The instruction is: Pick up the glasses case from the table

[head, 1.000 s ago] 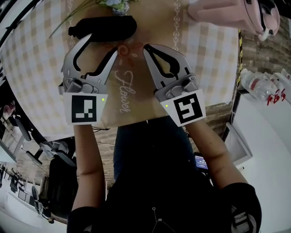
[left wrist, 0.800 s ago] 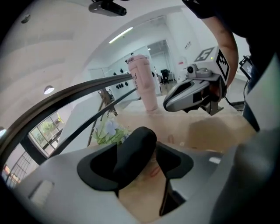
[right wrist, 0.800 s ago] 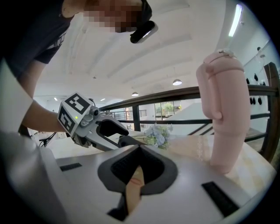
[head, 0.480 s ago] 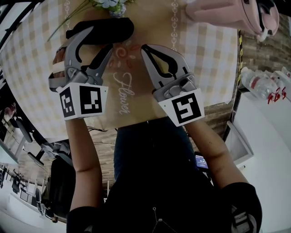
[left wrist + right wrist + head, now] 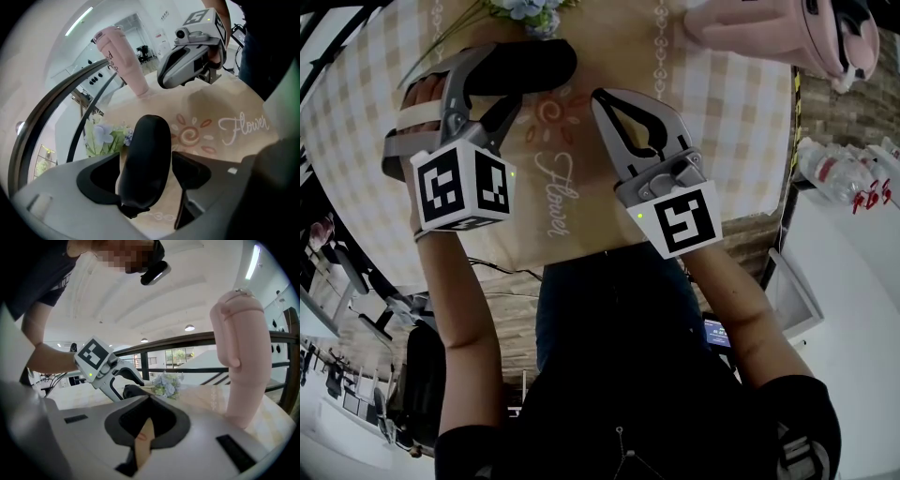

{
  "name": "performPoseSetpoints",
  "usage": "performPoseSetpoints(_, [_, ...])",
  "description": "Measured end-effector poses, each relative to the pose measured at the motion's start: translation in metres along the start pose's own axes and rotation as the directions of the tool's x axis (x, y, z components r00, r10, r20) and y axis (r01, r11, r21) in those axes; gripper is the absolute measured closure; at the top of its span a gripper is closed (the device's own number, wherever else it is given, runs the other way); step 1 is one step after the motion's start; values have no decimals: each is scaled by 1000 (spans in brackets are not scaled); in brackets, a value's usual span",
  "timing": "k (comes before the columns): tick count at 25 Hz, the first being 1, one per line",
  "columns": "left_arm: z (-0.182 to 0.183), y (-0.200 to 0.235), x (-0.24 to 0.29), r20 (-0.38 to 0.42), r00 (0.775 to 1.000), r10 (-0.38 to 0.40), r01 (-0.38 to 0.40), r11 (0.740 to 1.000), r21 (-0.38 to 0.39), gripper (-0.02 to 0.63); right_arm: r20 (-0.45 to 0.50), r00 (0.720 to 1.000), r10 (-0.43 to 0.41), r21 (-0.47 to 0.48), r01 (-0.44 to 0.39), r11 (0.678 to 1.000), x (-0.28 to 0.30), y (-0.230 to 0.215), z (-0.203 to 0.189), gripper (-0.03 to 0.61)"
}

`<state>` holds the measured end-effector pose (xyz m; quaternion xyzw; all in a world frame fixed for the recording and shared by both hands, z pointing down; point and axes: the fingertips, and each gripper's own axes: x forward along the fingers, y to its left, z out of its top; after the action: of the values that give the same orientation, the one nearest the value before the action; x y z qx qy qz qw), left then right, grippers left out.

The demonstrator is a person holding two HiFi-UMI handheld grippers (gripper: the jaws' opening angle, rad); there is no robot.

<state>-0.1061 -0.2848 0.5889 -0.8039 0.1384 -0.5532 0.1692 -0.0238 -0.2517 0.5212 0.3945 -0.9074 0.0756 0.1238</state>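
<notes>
Opening wider around closed glasses case (image 5: 146,150): left gripper (image 5: 147,177)

Soft, even indoor light comes from ceiling lamps (image 5: 189,327) and a strip light (image 5: 78,21). The head view is darkish, and fisheye bends the counter's (image 5: 722,112) edges. Both gripper views fade to black corners. The case (image 5: 145,164) reads as flat black, and faint shadows lie on the counter.

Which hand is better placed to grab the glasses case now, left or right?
Left. The left tool straddles the glasses case, its jaws having just been opening, pads not yet pressing. The right tool is shut, off to one side of the case.
</notes>
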Motion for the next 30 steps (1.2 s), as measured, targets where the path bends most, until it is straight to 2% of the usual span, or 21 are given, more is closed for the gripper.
performPoseSetpoints(4, [-2,1,5,-36,998,-57,58,998,31,258,-4,1000,1,-1,-1,1000,1,0,-1,569])
performPoseSetpoints(9, [-3,-6,18,-78,985,-156,164,981,102,189,-1,1000,-5,2,5,1000,1,-2,-1,569])
performPoseSetpoints(12, [-6,-3,22,-116,974,-196,209,971,115,189,-4,1000,-9,6,9,1000,1,-4,-2,569])
performPoseSetpoints(16, [-17,-6,25,-194,936,-293,314,945,90,189,-7,1000,-12,10,12,1000,1,-4,-3,571])
performPoseSetpoints(25, [-20,-12,32,-254,890,-378,415,903,111,189,-18,1000,-17,25,18,1000,3,-6,-5,571])
performPoseSetpoints(30, [-23,-18,34,-265,844,-466,500,862,78,201,-21,1000,-19,35,20,999,3,-5,-5,569])
